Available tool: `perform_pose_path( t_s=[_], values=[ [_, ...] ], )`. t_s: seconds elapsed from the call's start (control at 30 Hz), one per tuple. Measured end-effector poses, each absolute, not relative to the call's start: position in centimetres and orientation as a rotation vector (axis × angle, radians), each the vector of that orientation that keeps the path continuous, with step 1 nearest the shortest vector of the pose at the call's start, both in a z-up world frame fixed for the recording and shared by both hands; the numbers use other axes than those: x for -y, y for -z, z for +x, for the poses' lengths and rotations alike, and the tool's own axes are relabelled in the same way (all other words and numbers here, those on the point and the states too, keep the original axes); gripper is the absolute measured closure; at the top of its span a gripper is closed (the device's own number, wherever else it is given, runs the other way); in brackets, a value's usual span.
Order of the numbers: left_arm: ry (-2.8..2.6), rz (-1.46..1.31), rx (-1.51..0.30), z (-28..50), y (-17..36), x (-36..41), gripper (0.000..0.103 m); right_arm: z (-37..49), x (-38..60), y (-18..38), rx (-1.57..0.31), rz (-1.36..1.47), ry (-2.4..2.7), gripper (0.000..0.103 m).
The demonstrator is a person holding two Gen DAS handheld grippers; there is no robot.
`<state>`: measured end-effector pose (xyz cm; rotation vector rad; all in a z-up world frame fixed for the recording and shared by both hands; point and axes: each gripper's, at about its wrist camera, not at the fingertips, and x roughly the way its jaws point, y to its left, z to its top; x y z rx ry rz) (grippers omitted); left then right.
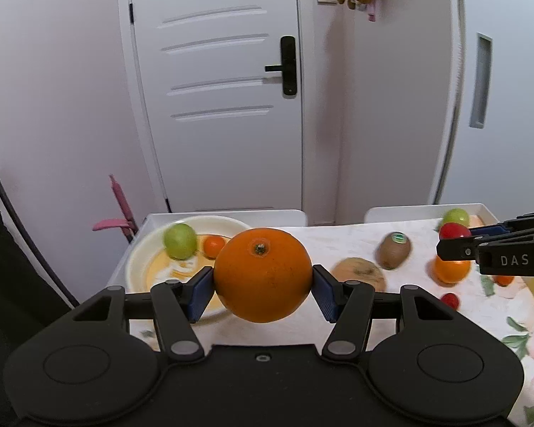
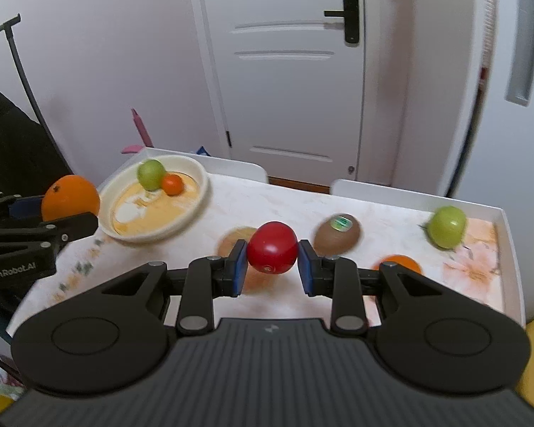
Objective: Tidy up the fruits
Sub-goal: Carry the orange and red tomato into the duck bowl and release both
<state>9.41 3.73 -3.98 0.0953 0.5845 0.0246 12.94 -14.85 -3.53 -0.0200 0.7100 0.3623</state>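
Note:
My left gripper (image 1: pixel 262 286) is shut on a large orange (image 1: pixel 262 274) and holds it above the table, just right of a cream bowl (image 1: pixel 139 249). The bowl holds a green apple (image 1: pixel 180 241) and a small tangerine (image 1: pixel 213 245). My right gripper (image 2: pixel 272 262) is shut on a red round fruit (image 2: pixel 272 247) above the table's middle. In the right wrist view the bowl (image 2: pixel 199 192) is at the left, with my left gripper and its orange (image 2: pixel 69 196) beside it. A kiwi (image 2: pixel 337 234), a green apple (image 2: pixel 446 226) and an orange (image 2: pixel 402 261) lie on the table.
A brown fruit (image 1: pixel 359 271) and a kiwi (image 1: pixel 393 250) lie mid-table in the left wrist view, with an orange (image 1: pixel 451 270) and a small red fruit (image 1: pixel 449 300) further right. The white tray-like table rim (image 2: pixel 509 235) bounds the floral cloth. A white door stands behind.

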Motion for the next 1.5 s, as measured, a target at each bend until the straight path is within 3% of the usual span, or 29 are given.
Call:
perform_pose_path(
  t_s=[0.4, 0.83, 1.37, 1.47, 1.5],
  values=[
    [-0.007, 0.107, -0.608, 13.5, 3.7, -11.1, 0.04, 16.3, 5.9, 3.4, -0.721, -0.023, -0.369, 0.058],
    [0.051, 0.13, -0.655, 19.6, 7.1, -17.4, 0.04, 20.3, -1.3, 6.5, -0.758, -0.024, -0.319, 0.058],
    [0.064, 0.24, -0.725, 24.2, 13.0, -18.4, 0.04, 24.0, -3.3, 9.8, -0.793, -0.028, -0.309, 0.058],
    [0.049, 0.246, -0.732, 24.4, 13.1, -18.3, 0.038, 24.4, -3.3, 9.9, -0.798, -0.028, -0.31, 0.058],
    [0.062, 0.239, -0.751, 24.4, 13.0, -18.3, 0.03, 24.6, -3.3, 9.8, -0.797, -0.028, -0.311, 0.058]
  ],
)
